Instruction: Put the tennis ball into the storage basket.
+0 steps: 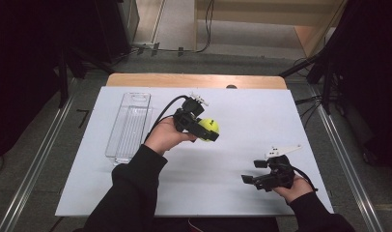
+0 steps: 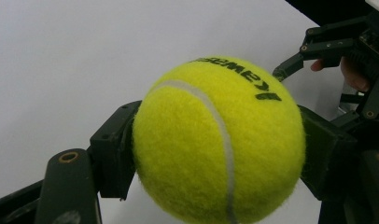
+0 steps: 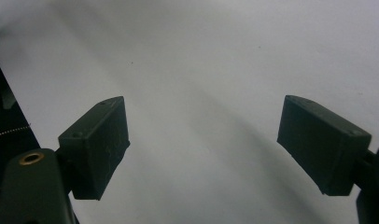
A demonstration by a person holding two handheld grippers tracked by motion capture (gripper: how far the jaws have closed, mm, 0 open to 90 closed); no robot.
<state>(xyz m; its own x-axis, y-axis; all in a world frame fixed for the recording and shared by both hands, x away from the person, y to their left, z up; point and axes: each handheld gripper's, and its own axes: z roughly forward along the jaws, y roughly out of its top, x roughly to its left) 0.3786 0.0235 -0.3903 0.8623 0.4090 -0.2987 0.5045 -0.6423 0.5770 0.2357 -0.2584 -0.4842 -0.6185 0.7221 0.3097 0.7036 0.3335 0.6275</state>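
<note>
The left gripper [image 1: 207, 131] has its jaws pressed against a yellow-green tennis ball [image 1: 209, 128], one black pad on each side, and the ball is off the table surface — carried above the middle of the white table sheet [image 1: 242, 116], somewhat toward its far edge. In the left gripper view the ball [image 2: 219, 140] sits squarely between the two pads, its white seam running down the front and dark lettering across the top; both pads touch the felt. The left hand [image 1: 165, 137] wraps the gripper body from the near-left side, with a black cable looping up and back over it. The right gripper [image 1: 249, 180] rests low near the near-right corner of the sheet, well apart from the ball, held by the right hand [image 1: 293, 187]; its jaws point toward the sheet's left edge. In the right gripper view the two pads [image 3: 99, 147] stand wide apart with only bare white sheet between them — spread and holding nothing. That same gripper appears at the upper right of the left gripper view [image 2: 346, 56], farther off. A clear plastic tray [image 1: 130, 125] lies lengthwise along the left side of the sheet, near its far-left corner, apart from both grippers. A strip of the wooden tabletop [image 1: 194, 79] shows beyond the sheet's far edge.
</note>
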